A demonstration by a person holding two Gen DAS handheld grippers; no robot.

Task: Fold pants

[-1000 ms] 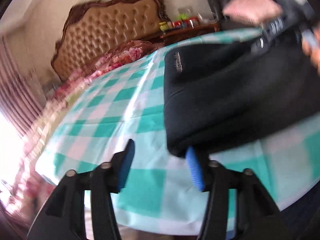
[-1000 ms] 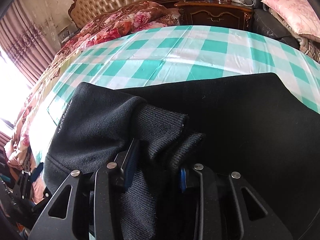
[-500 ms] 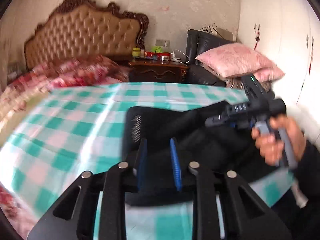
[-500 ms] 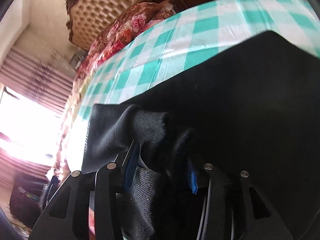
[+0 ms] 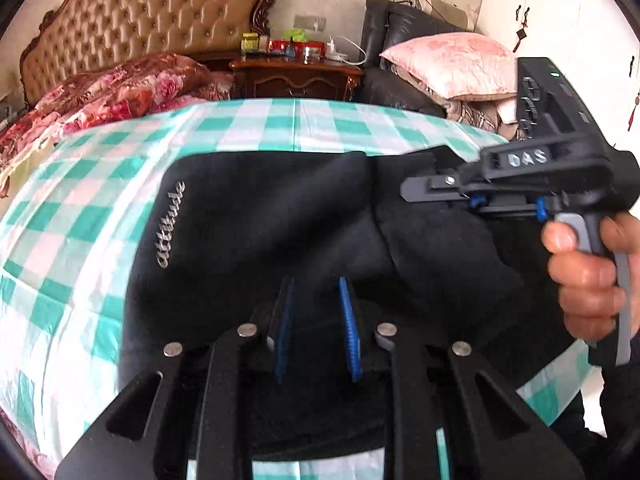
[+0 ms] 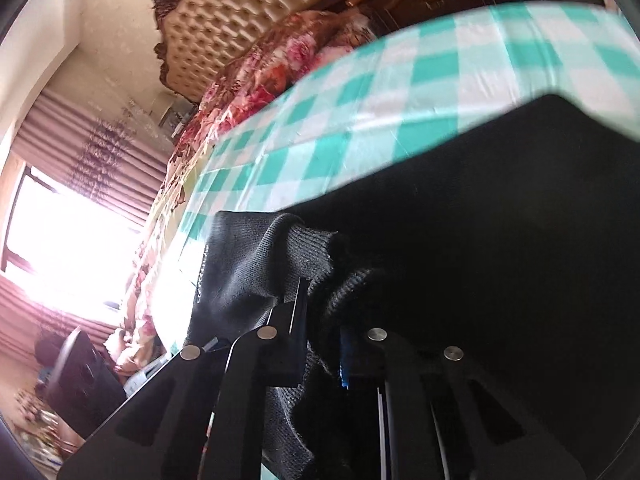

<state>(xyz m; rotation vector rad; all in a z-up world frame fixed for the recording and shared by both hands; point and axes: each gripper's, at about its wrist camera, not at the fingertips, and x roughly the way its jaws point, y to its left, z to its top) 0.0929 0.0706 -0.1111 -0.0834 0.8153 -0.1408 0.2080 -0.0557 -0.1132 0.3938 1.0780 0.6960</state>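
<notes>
Black pants (image 5: 256, 232) with a silver "attitude" logo lie folded on the green-checked tablecloth (image 5: 80, 208). My left gripper (image 5: 316, 320) sits over the near edge of the pants, its blue pads a little apart with black cloth between them. My right gripper (image 6: 320, 320) is shut on the ribbed cuffs of the pants (image 6: 312, 248) and holds them above the folded body (image 6: 500, 240). The right gripper also shows in the left wrist view (image 5: 472, 196), held by a hand at the pants' right side.
A tufted headboard (image 5: 148, 24) and a floral quilt (image 5: 112, 92) stand behind the table. A dark nightstand (image 5: 296, 76) with jars and a black chair with a pink pillow (image 5: 452, 64) are at the back. A bright window (image 6: 60, 240) is at the left.
My left gripper swung from the table's left side onto the near edge of the pants and narrowed from wide open. My right gripper tilted, still holding the cuffs.
</notes>
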